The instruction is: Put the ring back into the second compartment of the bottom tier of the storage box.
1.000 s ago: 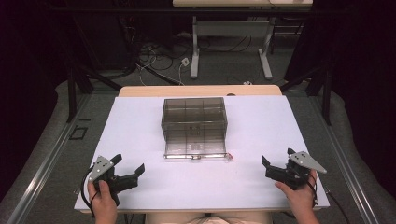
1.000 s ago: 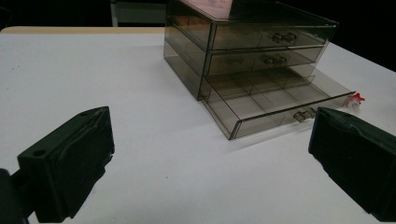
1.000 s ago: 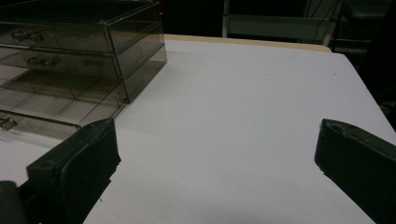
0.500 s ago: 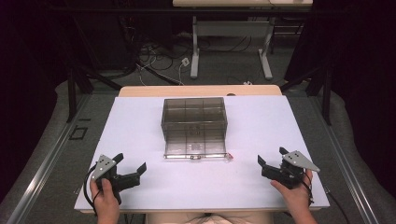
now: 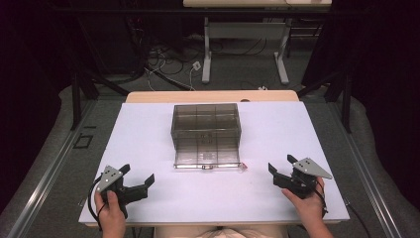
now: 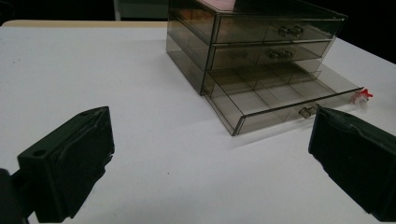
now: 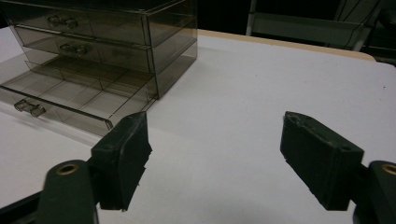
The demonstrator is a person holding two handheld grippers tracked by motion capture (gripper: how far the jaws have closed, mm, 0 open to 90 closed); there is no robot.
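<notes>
Drawer unit (image 5: pixel 206 130) sits centre frame on the bench (image 5: pixel 297 134), bottom drawer (image 5: pixel 207 157) pulled toward the lower edge. Both tools empty, jaws apart: left tool (image 5: pixel 137 177) lower left, right tool (image 5: pixel 282 170) lower right, jaws just narrowing, roughly equidistant.

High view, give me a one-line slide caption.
Smoked-plastic three-drawer organizer with its bottom drawer pulled out, left claw and right claw both open on the white table.
</notes>
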